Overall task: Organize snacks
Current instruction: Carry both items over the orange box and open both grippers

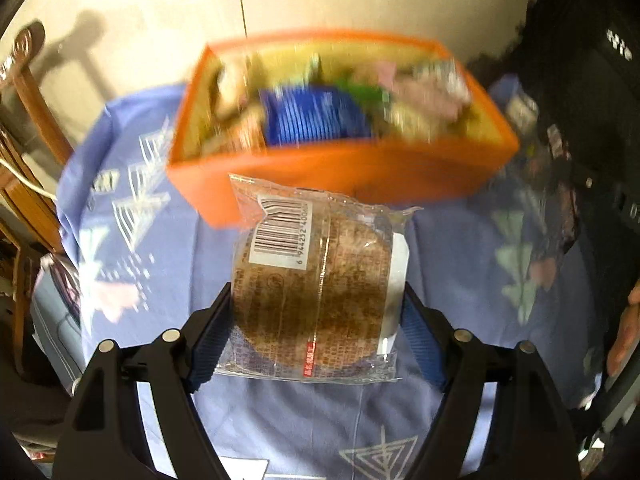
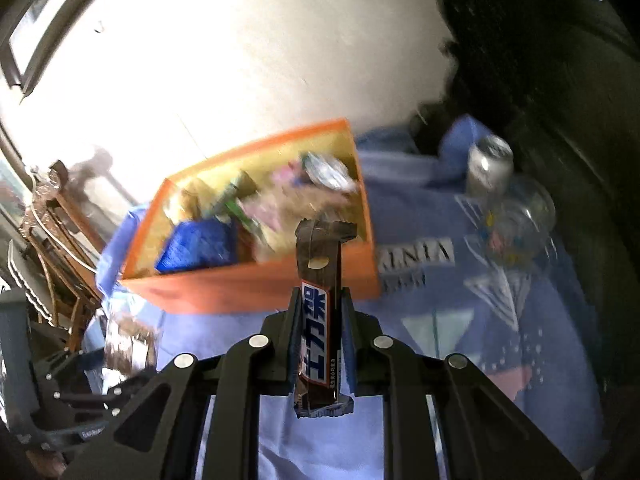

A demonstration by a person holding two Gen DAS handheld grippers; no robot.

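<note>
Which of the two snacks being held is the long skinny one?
The chocolate bar in the right gripper: a narrow brown wrapper with blue and white lettering. The left gripper holds a wide, round brown cake in clear plastic.

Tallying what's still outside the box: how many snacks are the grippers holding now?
2. A clear-wrapped brown cake sits between the left gripper fingers; a chocolate bar is clamped in the right gripper. Both are short of the orange box.
</note>
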